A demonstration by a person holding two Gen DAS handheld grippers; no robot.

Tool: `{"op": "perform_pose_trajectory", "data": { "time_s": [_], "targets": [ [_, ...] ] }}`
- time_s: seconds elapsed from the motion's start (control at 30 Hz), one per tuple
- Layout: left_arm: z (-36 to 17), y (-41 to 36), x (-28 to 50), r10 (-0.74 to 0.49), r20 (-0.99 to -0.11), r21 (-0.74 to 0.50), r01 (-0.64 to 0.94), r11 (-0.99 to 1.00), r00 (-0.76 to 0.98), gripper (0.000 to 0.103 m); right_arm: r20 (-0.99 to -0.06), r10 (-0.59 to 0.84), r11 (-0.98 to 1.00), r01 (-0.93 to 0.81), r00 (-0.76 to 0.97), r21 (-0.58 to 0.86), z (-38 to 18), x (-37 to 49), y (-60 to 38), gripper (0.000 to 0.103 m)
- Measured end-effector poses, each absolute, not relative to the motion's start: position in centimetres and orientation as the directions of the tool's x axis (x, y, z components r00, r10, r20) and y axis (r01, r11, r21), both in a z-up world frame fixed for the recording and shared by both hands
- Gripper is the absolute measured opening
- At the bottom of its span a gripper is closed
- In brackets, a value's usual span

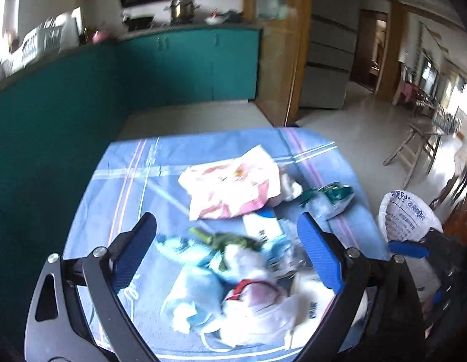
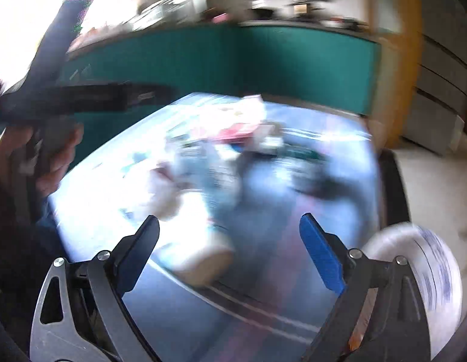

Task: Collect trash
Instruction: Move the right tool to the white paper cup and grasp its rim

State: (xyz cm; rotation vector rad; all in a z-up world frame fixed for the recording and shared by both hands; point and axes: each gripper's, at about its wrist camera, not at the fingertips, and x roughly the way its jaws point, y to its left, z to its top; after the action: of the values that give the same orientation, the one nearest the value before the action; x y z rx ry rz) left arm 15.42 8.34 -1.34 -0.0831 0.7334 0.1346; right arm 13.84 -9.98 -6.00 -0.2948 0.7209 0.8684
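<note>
A pile of trash lies on a table under a blue striped cloth [image 1: 112, 181]. It holds a pink-and-white wrapper [image 1: 230, 187], a green wrapper [image 1: 230, 239], a teal-and-white packet [image 1: 327, 196] and crumpled white plastic bags [image 1: 263, 310]. My left gripper [image 1: 227, 220] hangs open above the near part of the pile, with nothing between its fingers. The right wrist view is blurred. There my right gripper [image 2: 229, 222] is open over the cloth [image 2: 263, 271], and a pale cup-like thing [image 2: 203, 259] lies just below it, untouched.
A white printed sack [image 1: 405, 214] stands open off the table's right edge and also shows as the sack [image 2: 420, 271] in the right wrist view. Teal cabinets [image 1: 188, 66] line the far wall. A hand [image 2: 52, 157] holds the left tool's black body [image 2: 91, 96].
</note>
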Motion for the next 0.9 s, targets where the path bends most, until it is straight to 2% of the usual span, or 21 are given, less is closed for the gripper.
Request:
{"op": "perform_pose_trajectory", "data": {
  "time_s": [0.07,0.2,0.73,0.9],
  "targets": [
    [-1.5,9.6,15.5,0.051,-0.690,-0.086,-0.152,0.985,0.722,0.095,-0.669,0.597,0.605,-0.796,0.442,0.014,-6.2,13.4,-8.3,0.092],
    [-1.9,10.4,15.3,-0.011,-0.703,-0.152,-0.135,0.979,0.711,0.098,-0.675,0.627,0.582,-0.810,0.389,0.074,-7.6,13.7,-7.6,0.094],
    [-3.7,9.2,15.5,0.029,-0.740,-0.080,-0.131,0.988,0.672,0.099,-0.713,0.630,0.521,-0.848,0.308,0.094,-10.2,12.7,-5.6,0.094],
    [-3.9,9.0,15.6,0.041,-0.743,-0.066,-0.134,0.989,0.668,0.099,-0.708,0.644,0.516,-0.847,0.289,0.125,-9.9,12.7,-6.4,0.075]
  ]
}}
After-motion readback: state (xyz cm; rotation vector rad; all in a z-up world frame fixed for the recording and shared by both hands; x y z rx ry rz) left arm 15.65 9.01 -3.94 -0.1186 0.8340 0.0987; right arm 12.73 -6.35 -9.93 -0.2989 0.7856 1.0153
